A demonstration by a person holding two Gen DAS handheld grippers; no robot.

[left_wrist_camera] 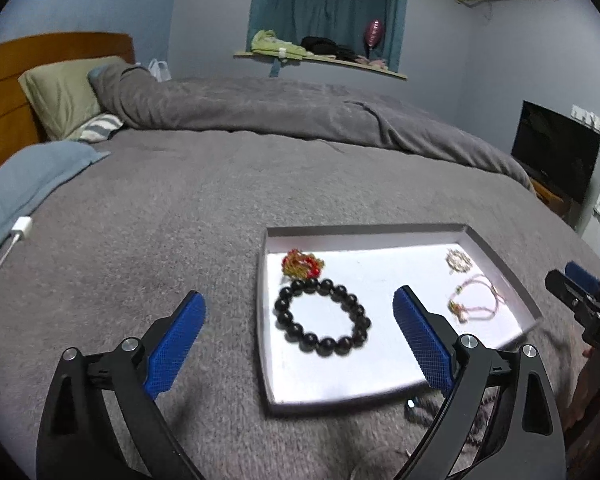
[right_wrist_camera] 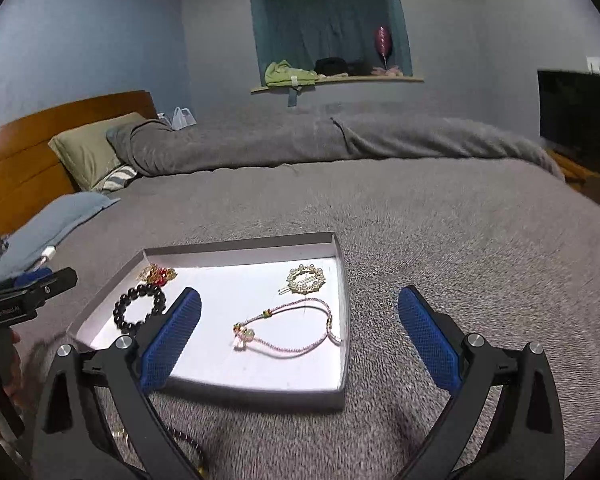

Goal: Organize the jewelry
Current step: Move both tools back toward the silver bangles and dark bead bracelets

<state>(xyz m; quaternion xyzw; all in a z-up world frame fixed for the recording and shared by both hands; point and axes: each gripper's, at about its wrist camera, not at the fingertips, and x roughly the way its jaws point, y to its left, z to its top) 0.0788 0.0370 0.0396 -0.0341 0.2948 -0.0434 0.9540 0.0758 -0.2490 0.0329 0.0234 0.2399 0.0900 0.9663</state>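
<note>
A shallow white tray (left_wrist_camera: 380, 240) lies on the grey bed cover; it also shows in the right wrist view (right_wrist_camera: 342, 360). In it lie a black bead bracelet (left_wrist_camera: 322, 316) (right_wrist_camera: 140, 308), a red and gold piece (left_wrist_camera: 302, 264) (right_wrist_camera: 158, 274), a pearl ring hair clip (left_wrist_camera: 458, 261) (right_wrist_camera: 306, 279) and a pink cord bracelet (left_wrist_camera: 478, 298) (right_wrist_camera: 288, 330). My left gripper (left_wrist_camera: 300, 340) is open and empty, hovering over the tray's near left part, jaws astride the black bracelet. My right gripper (right_wrist_camera: 300, 340) is open and empty over the tray's near right corner. A dark beaded strand (right_wrist_camera: 188, 440) lies on the cover before the tray, partly hidden.
The bed cover (left_wrist_camera: 180, 208) spreads wide to the left and behind the tray. A rolled grey duvet (left_wrist_camera: 300, 112) and pillows (left_wrist_camera: 60, 92) lie at the far side. A white charger and cable (left_wrist_camera: 20, 230) lie at the left. A dark screen (left_wrist_camera: 556, 148) stands at the right.
</note>
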